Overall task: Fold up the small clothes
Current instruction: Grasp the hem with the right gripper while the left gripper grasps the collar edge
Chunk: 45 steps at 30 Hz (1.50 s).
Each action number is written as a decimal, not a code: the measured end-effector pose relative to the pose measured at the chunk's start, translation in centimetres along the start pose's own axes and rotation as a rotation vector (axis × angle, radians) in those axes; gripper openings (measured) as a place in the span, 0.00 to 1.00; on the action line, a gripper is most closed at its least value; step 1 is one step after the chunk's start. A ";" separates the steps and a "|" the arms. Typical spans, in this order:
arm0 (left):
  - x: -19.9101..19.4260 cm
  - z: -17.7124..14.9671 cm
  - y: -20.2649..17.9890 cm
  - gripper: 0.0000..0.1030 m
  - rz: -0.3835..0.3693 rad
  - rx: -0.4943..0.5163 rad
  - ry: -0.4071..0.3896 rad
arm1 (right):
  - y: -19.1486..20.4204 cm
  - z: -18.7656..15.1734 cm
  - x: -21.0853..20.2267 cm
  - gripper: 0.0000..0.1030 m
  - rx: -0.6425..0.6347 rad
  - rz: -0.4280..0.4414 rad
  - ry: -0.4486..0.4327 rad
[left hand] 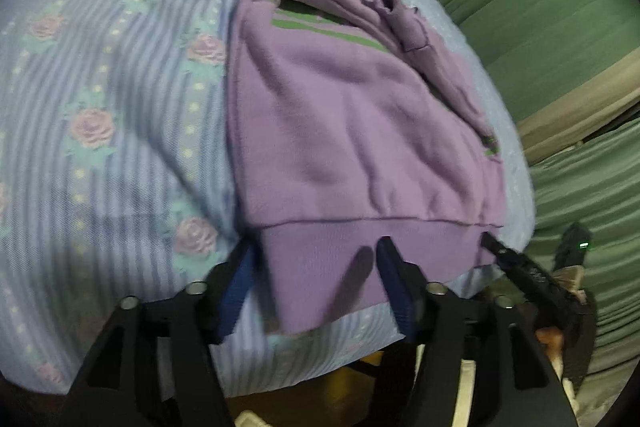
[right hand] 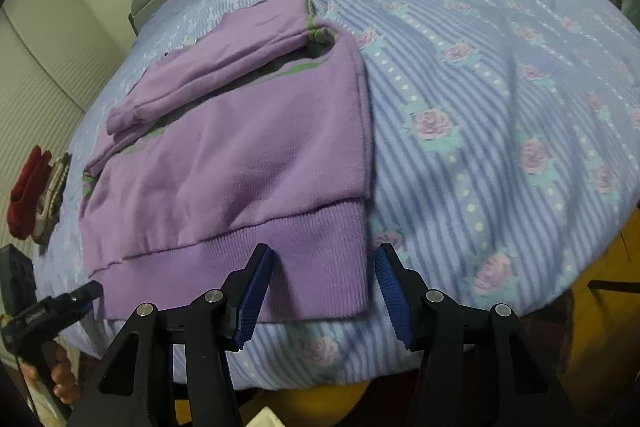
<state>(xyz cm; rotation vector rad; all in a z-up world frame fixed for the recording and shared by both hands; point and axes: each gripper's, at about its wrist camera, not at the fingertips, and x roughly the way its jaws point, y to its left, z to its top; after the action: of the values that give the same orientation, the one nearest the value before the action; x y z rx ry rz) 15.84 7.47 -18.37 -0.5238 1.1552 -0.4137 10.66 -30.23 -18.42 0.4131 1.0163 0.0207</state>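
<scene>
A purple sweatshirt (left hand: 352,131) lies partly folded on the floral bedspread (left hand: 100,87), centre frame. The left gripper (left hand: 316,279) and right gripper (right hand: 324,291) are both spread wide, each straddling a corner of the ribbed hem (right hand: 288,263), clamping nothing.

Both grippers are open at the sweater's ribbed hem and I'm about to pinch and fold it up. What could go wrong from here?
1. The purple sweater is already folded in layers; at the ribbed hem the right gripper may pinch only the top layer, undoing the fold.
2. The left gripper sits close to the bedsheet and could grab it too.
3. The loose sleeve on top may slide off when lifted.
</scene>
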 end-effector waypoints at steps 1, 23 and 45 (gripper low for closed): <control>0.1 0.1 0.1 0.61 -0.009 -0.013 -0.002 | 0.0 0.0 0.2 0.53 0.006 0.004 0.000; -8.9 -0.7 -1.8 0.07 0.024 -0.078 -0.175 | 0.3 0.7 -5.7 0.09 0.082 0.029 -0.047; -11.6 15.2 -6.5 0.07 -0.001 -0.181 -0.395 | 5.3 16.8 -7.2 0.09 0.199 0.207 -0.324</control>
<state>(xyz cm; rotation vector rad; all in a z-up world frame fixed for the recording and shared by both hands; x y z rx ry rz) 25.74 11.43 -1.19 -0.7281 0.8140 -0.1936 21.64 -32.33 -3.04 0.6798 0.6544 0.0373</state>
